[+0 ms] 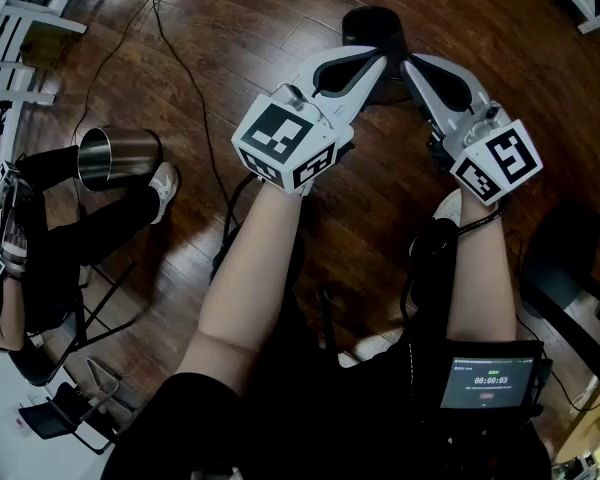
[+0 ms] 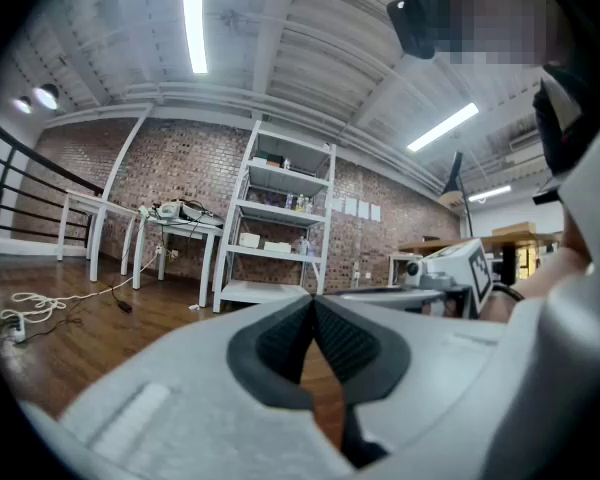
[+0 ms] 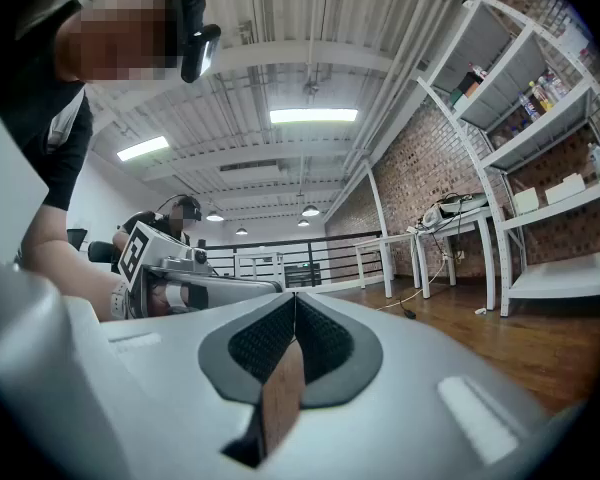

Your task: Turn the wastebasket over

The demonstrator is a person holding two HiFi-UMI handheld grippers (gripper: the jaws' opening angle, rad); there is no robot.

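Head view: I hold the left gripper [image 1: 380, 63] and right gripper [image 1: 410, 65] level above the floor. What I take for the wastebasket [image 1: 373, 26], black and round, stands on the floor beyond their tips. I can't tell which end is up, and the turning looks unstarted.

Left gripper view: jaws together, empty.

Right gripper view: likewise.

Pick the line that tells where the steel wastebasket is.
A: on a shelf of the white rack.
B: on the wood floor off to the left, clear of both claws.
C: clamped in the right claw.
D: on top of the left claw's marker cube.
B: the head view shows the steel wastebasket on the wood floor at the left, well apart from the left claw and the right claw, both shut on nothing.
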